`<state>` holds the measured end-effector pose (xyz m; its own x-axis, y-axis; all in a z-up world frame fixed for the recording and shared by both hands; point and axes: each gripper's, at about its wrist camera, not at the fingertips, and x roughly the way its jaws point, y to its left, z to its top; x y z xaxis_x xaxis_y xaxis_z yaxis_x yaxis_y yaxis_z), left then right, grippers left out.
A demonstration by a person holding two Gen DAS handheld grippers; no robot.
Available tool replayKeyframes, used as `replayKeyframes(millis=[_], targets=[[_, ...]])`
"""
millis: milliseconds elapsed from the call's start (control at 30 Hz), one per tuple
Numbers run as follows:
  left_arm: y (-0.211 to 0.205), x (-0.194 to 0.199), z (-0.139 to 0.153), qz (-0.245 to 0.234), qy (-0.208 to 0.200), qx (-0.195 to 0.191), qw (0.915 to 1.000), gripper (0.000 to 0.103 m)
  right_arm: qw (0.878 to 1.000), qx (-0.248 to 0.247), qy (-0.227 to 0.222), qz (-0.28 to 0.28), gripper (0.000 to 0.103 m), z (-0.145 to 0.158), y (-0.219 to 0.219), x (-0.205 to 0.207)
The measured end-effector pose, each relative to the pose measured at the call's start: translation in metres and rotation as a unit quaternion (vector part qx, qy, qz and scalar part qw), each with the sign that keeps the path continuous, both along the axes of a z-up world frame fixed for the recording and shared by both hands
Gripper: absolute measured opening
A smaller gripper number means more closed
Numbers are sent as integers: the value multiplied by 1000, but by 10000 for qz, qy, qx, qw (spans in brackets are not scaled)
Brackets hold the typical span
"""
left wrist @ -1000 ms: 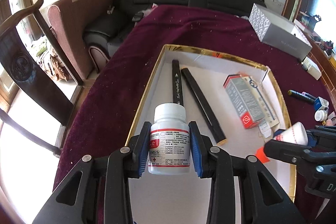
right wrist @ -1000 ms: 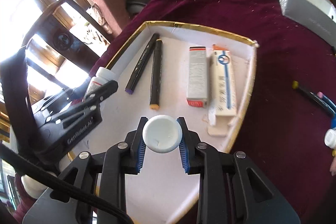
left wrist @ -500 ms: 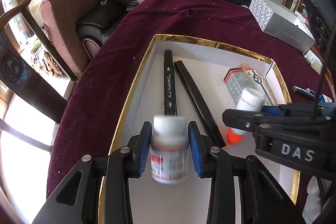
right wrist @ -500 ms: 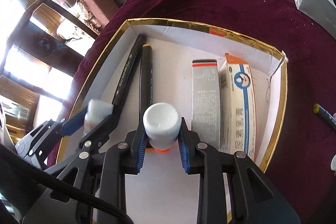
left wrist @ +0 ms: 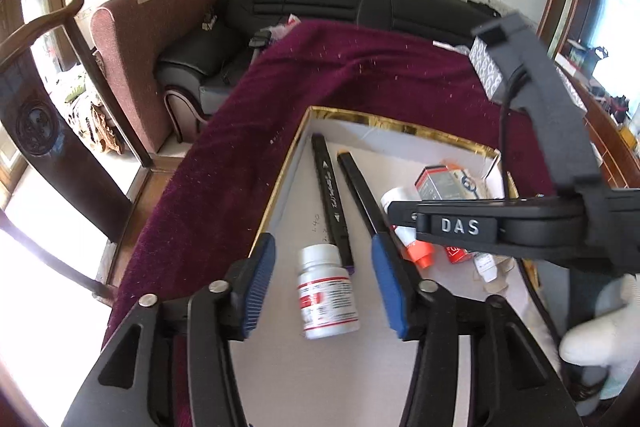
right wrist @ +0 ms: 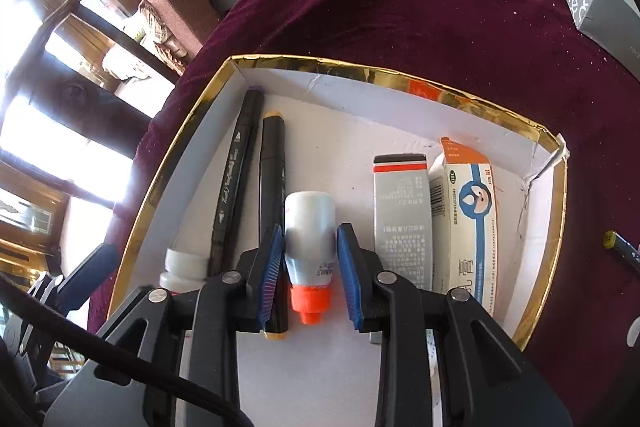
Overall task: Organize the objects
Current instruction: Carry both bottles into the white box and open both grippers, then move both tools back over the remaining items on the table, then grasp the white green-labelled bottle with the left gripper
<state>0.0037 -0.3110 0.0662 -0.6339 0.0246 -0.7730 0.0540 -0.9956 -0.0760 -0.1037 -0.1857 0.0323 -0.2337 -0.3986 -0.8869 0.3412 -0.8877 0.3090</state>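
Pill bottle (left wrist: 326, 293) dropped into tray (left wrist: 280, 183), lying between opened left gripper (left wrist: 322, 285) pads

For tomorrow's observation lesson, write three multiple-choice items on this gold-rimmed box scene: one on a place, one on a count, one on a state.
1. Where does the pill bottle lie?
A. in the box
B. on the sofa
C. on the cloth

2. How many black markers are in the box?
A. one
B. two
C. four

3. How do the left gripper's jaws stand?
A. clamped on the bottle
B. clear of the bottle
C. gripping a marker

Key: 1 A, it rests on the box's white floor; 2 B, the purple-tipped marker and the yellow-tipped marker lie together; 3 B, gaps show on both sides.
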Motion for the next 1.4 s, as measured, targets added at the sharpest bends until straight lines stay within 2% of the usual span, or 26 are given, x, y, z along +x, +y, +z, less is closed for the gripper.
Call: replayKeyframes(millis=[67,233,333,400,500,567,767,1000,1200,1400], targets=[[-1,3,3,11,55,13,10000,46,9999,-143,-5,-90,37,1,5,0],[8,12,9,-66,141,13,9999,46,9982,-413,319,-278,48,24,27,10],[21,18,14,-176,211,-34,9996,46,9963,-525,557,-396,57,45,50,19],[32,22,18,-277,258,-47,9993,46,9944,-605,692,-512,59,57,70,25],[52,30,26,-432,370,-123,9983,47,9926,-610,825,-652,65,67,98,32],[67,36,30,-547,432,-164,9974,51,9907,-538,927,-841,71,70,125,36],[121,48,35,-1016,459,-269,9934,53,9832,-309,1000,-1494,72,62,210,52],[191,54,29,-1566,321,-487,9859,53,9685,-482,915,-2264,71,49,310,74],[242,52,10,-1957,8,-578,9790,53,9597,-551,934,-2592,71,38,357,89],[264,46,-15,-2050,-385,-481,9768,53,9505,-697,878,-2899,71,25,396,89]])
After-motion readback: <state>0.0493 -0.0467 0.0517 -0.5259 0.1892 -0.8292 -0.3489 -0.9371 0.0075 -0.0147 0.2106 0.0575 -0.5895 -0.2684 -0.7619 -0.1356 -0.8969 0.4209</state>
